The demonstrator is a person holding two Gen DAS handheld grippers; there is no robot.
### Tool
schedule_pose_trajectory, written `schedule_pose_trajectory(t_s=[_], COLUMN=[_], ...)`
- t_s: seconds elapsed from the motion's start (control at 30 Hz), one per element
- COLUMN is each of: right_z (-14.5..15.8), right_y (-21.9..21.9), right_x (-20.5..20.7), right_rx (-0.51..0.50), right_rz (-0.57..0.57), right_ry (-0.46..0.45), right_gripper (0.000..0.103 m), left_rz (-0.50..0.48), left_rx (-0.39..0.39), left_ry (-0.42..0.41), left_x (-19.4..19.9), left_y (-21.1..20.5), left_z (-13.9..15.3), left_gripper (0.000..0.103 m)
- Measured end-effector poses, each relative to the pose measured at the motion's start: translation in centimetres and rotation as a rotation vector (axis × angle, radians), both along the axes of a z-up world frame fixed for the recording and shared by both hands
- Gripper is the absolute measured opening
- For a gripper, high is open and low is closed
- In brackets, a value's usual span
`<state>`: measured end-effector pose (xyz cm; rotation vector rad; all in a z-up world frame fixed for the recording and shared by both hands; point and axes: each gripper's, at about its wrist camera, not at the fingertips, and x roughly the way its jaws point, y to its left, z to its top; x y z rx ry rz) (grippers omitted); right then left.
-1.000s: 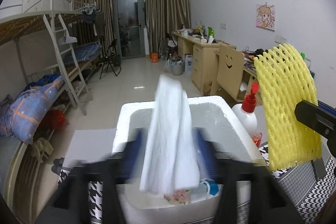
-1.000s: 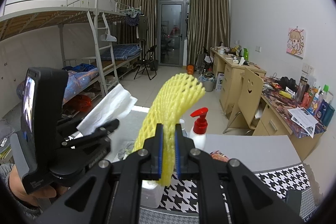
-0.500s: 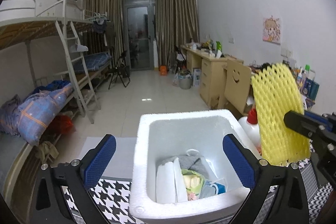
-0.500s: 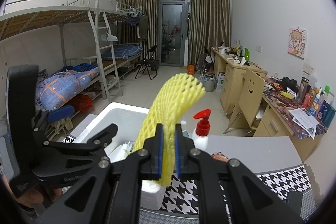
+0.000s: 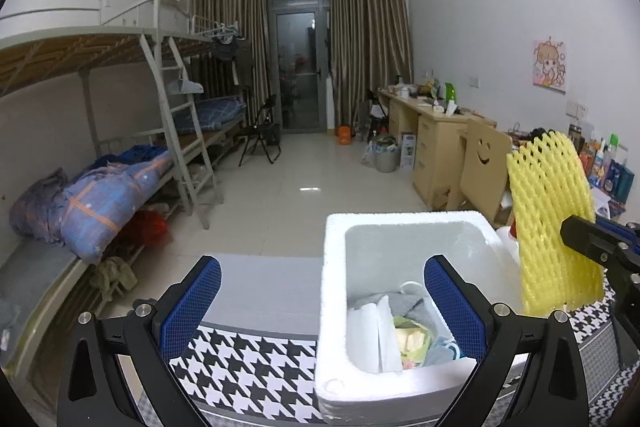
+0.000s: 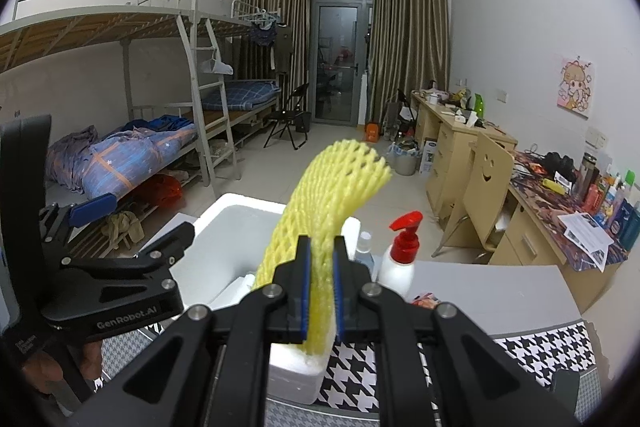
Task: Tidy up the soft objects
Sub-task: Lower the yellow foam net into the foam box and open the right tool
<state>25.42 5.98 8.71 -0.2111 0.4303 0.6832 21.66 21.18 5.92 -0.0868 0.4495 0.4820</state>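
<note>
Right gripper (image 6: 320, 287): blue pads clamped tight on the lower end of a yellow foam net sleeve (image 6: 328, 203). The sleeve is a soft open-mesh tube, pale lemon, diamond holes throughout. It rises from the jaws and arcs up and to the right, with a flattened, ragged free end. A short stub pokes out below the pads. In the left wrist view the same sleeve (image 5: 552, 227) hangs at the right, just beside the box and over its far right corner.

Left gripper (image 5: 322, 299): jaws spread wide, nothing between the pads. One blue pad stands over the houndstooth table cover (image 5: 256, 359), the other over the box interior.

White foam box (image 5: 332, 307): thick-walled, open top, sitting on the table cover. Soft items lie in the near end: a folded white foam sheet (image 5: 374, 335) standing on edge against the left wall, grey fabric behind it, a yellow-green packet (image 5: 412, 331) beside it, and something pale blue at the right. The far part of the box floor is bare.

Just beyond the box in the right wrist view: a white pump bottle with a red top (image 6: 402, 255) and a small clear bottle beside it.

Further off: a wooden chair with a smiley cut-out (image 6: 486, 195), a row of desks along the right wall, bunk beds (image 5: 120, 131) on the left, curtains and a glass door at the far end.
</note>
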Motion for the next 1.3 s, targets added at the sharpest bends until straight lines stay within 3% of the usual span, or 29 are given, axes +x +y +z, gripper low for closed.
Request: schedule_pose_trajectory(t_s=[0.57, 1.0, 1.1, 1.13, 1.17, 1.3], right_z=[-0.7, -1.6, -1.8, -1.8, -1.8, -1.6], right_y=[2.2, 4.1, 4.3, 4.4, 4.3, 4.2], right_x=[1.1, 2.2, 2.4, 2.4, 2.3, 2.1], right_rx=[-0.023, -0.055, -0.062, -0.063, -0.064, -0.063], right_rz=[0.029, 0.048, 0.046, 0.043, 0.039, 0.044], right_ry=[0.035, 0.076, 0.09, 0.088, 0.073, 0.067], right_gripper=[0.013, 0.013, 0.031, 0.046, 0.055, 0.058], left_rz=[0.049, 0.092, 0.096, 0.101, 0.112, 0.152], left_rx=[0.034, 0.013, 0.036, 0.039, 0.043, 0.059], left_ry=[0.01, 0.025, 0.033, 0.035, 0.032, 0.015], left_x=[-1.9, -2.8, -2.9, -3.0, -3.0, -3.3], left_y=[0.9, 1.2, 1.0, 1.0, 1.1, 0.9], left_z=[-0.1, -0.4, -0.4, -0.4, -0.4, -0.3], left_gripper=[0.102, 0.102, 0.102, 0.102, 0.102, 0.102])
